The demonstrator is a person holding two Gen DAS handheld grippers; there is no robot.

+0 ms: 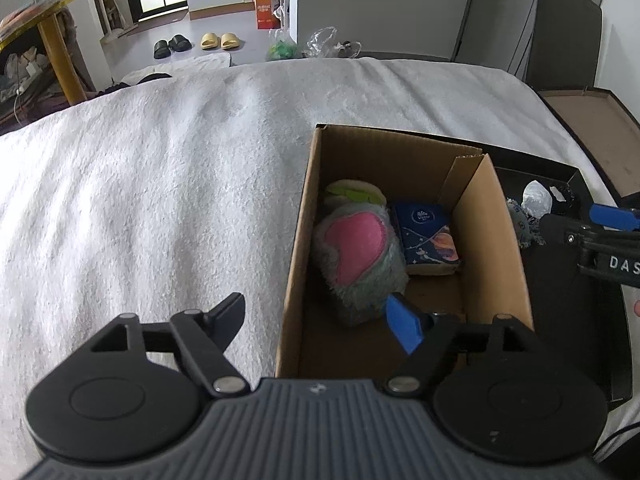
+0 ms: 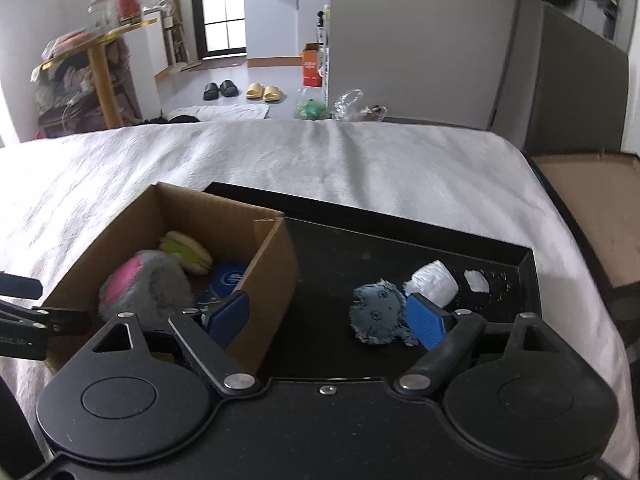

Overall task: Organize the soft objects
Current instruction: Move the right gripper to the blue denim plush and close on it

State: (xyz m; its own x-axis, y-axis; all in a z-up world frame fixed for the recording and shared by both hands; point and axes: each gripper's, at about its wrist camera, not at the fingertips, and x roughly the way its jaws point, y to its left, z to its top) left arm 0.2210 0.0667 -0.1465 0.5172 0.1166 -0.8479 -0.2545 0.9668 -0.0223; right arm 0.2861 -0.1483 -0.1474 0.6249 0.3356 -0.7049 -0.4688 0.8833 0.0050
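A cardboard box [image 1: 304, 216] [image 2: 276, 264] sits on a white bed. Inside lie a grey-and-pink plush [image 1: 360, 256] [image 2: 140, 284], a green-and-cream plush burger [image 1: 354, 194] [image 2: 188, 254] and a blue tissue pack [image 1: 428, 236] [image 2: 228, 278]. Right of the box a black tray [image 2: 400, 216] [image 1: 560, 176] holds a blue-grey frayed cloth [image 2: 376, 312] [image 1: 522, 222] and a white wad [image 2: 434, 282] [image 1: 538, 196]. My left gripper [image 1: 316, 320] is open and empty over the box's near left wall. My right gripper [image 2: 328, 316] is open and empty, above the tray's near side, next to the cloth.
The white bedspread [image 1: 160, 184] stretches left and beyond the box. A small white scrap [image 2: 476, 280] lies on the tray's far right. Past the bed are slippers [image 2: 264, 92], bags [image 2: 316, 108], and a cluttered yellow table [image 2: 100, 64]. A brown board [image 2: 592, 200] lies right.
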